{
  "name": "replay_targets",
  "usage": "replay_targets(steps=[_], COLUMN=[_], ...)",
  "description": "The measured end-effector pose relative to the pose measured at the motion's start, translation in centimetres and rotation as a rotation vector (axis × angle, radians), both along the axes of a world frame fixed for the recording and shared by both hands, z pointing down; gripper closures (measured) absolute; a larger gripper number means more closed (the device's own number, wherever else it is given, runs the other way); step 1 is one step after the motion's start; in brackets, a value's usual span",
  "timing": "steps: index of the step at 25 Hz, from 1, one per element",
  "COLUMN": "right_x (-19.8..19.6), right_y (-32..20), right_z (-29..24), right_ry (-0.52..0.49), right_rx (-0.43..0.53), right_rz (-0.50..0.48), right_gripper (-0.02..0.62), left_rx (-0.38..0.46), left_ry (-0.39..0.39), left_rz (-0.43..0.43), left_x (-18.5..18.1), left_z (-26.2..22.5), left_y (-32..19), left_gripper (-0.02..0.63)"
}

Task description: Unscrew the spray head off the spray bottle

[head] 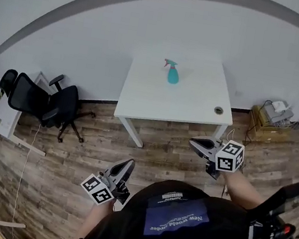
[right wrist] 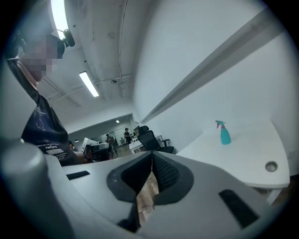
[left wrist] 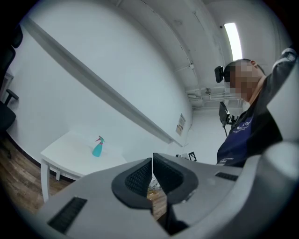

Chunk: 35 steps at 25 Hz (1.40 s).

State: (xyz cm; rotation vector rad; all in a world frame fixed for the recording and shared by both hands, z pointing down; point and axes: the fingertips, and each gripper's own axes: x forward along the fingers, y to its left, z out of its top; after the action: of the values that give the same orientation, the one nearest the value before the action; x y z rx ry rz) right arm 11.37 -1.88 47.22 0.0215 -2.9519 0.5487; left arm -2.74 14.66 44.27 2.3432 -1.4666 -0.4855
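Jaws clenched on both tools: left gripper point(left wrist: 152, 158) with ribbed pads pressed together and nothing between them, right gripper point(right wrist: 152, 156) likewise closed and empty.

Teal spray bottle point(head: 172, 73) upright near the far edge of the white counter point(head: 158, 103), pink spray head point(head: 170, 64) on top, well apart from both grippers. Off to the left of the jaws in the left gripper view point(left wrist: 97, 147), off to the right in the right gripper view point(right wrist: 224, 134).

Around it: bare counter top, with a round grommet hole point(head: 218, 110) near the front right corner. White wall point(head: 96, 33) just behind. Black office chair point(head: 50, 102) on the left, clear of the counter. Cardboard box point(head: 268, 123) with some gear on the floor at the right, beside the counter leg. Open stretch of wood floor point(head: 75, 155) between the person and the counter's near edge.

Pose: left gripper point(head: 129, 164) low and close to the dark-shirted torso point(head: 172, 219), roughly level, tips aimed up-frame toward the counter's near left corner. Right gripper point(head: 192, 142) further toward the counter than the left, on a bare forearm point(head: 240, 188), tips turned leftward across the person's front, marker cube trailing at the right. Both held over the floor, short of the counter.
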Motion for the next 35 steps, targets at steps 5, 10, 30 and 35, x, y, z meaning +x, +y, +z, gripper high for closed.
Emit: replay_targets(steps=[5,10,30,35], right_x=[2.3,3.8,-6.2,-12.0], right_y=[-6.7,-11.0,-21.4,-21.5], right_z=[0.5,1.9,0.6,0.5], right_ry=[-0.015,-0.023,0.036,0.086], right_rx=[-0.014,-0.054,-0.031,-0.014], right_rz=[-0.012,0.027,0.404,0.380], right_gripper=[0.597,0.597,0.597,0.597], left_rx=[-0.009,-0.052,0.019,0.015], left_ry=[-0.008,-0.016,0.018,0.052], left_rz=[0.007,0.016,0.384,0.416], left_x=[3.4,3.6,-12.2,-17.1], left_z=[-0.5,0.3,-0.6,0.7], left_y=[-6.4,-10.4,-27.6,-29.1], left_gripper=[0.595,0.595,0.595,0.595])
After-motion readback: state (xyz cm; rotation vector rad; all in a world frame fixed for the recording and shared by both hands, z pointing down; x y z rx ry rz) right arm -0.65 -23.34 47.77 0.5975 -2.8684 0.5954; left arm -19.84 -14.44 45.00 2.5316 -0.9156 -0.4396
